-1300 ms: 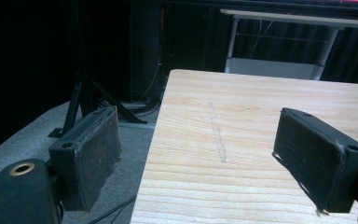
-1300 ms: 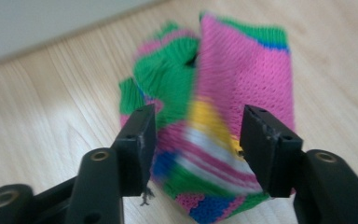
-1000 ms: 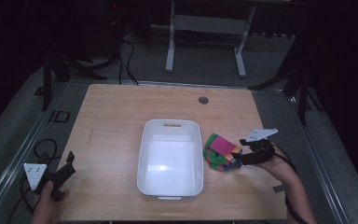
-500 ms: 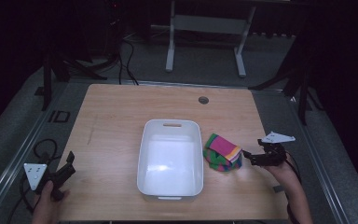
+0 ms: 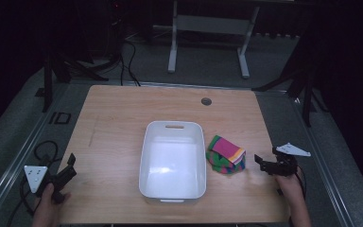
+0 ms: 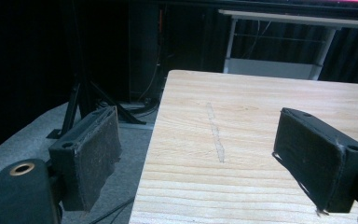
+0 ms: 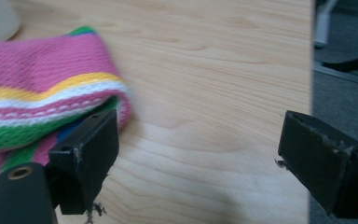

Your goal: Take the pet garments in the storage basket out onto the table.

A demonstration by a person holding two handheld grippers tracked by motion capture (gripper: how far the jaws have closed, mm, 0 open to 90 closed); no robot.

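A wooden counter (image 5: 123,118) carries a white tub (image 5: 172,161) at its middle, with a folded striped knit cloth (image 5: 225,154) lying just beside the tub's right wall, toward the counter's right edge. The right gripper (image 5: 263,164), jaws just opened wide with nothing between them, sits near the cloth on its right side. The left gripper (image 5: 67,169) rests with jaws spread at the near left corner. A clean pickup likely means sliding one jaw under the fold and pinching every layer, so the cloth lifts as one bundle over the tub's rim.
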